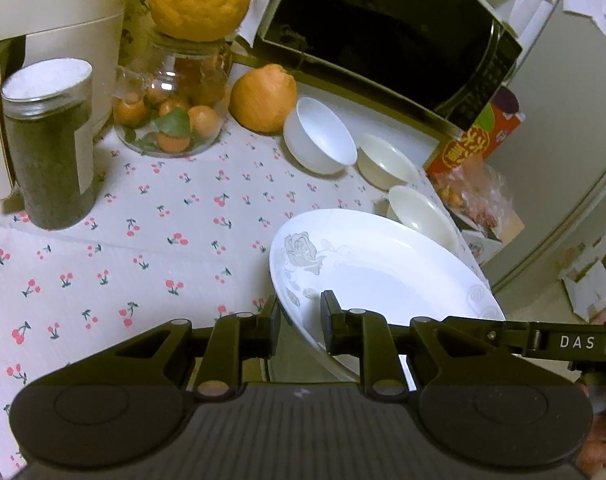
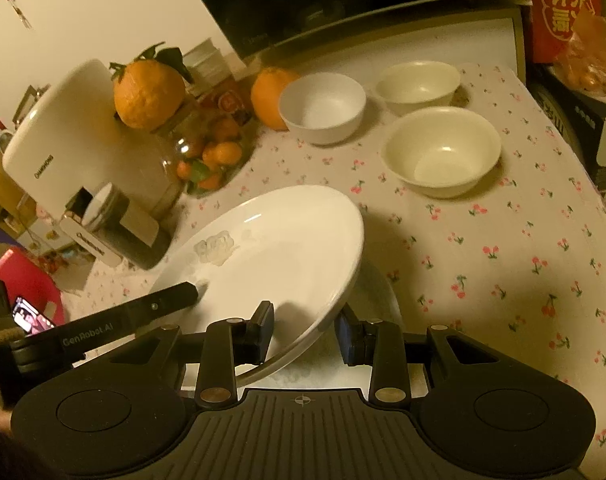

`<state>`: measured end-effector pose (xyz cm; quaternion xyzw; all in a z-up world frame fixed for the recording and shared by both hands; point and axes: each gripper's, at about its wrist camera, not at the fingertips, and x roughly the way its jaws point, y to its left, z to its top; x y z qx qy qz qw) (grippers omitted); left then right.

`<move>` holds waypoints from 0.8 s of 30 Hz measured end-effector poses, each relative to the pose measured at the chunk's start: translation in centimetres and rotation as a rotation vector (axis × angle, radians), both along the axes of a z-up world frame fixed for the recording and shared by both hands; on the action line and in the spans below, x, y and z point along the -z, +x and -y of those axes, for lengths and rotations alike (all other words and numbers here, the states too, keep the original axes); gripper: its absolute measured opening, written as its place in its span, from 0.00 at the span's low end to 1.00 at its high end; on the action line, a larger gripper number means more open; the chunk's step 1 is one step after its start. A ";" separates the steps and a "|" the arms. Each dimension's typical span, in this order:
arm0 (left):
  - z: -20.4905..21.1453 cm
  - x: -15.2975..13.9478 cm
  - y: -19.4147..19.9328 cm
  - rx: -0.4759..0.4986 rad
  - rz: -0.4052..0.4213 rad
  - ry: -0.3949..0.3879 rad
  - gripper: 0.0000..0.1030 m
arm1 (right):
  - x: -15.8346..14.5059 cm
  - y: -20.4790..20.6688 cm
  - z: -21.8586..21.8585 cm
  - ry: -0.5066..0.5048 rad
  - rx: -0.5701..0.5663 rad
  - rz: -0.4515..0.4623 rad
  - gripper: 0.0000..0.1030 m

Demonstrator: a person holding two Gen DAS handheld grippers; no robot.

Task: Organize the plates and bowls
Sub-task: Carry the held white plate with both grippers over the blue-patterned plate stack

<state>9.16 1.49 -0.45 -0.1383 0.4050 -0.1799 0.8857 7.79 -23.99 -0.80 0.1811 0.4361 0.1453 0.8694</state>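
Rose-print plate (image 1: 383,264), white, held tilted above the cherry-print tablecloth (image 1: 143,240) near the table's front edge. Left gripper (image 1: 301,330) pinches one rim; right gripper (image 2: 305,334) pinches the opposite rim. Another white plate (image 2: 377,294) seems to lie just beneath. Three bowls (image 2: 443,152) stand toward the far right corner. Advice: level the plate, lower both hands together, release only once seated.

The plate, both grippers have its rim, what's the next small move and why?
Probably lower the plate level onto the second plate that shows beneath it. It hangs tilted above the cloth, pinched at opposite rims by the left gripper and right gripper, and the three bowls sit clear of it.
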 end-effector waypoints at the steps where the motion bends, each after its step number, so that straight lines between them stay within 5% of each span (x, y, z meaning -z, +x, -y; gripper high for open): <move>1: 0.1 0.1 0.0 0.004 -0.003 0.004 0.18 | 0.1 -0.1 0.1 -0.001 -0.001 -0.005 0.32; 24: 0.6 1.0 -0.7 0.055 -0.025 0.032 0.19 | 0.6 -1.3 -0.3 -0.081 -0.039 -0.026 0.32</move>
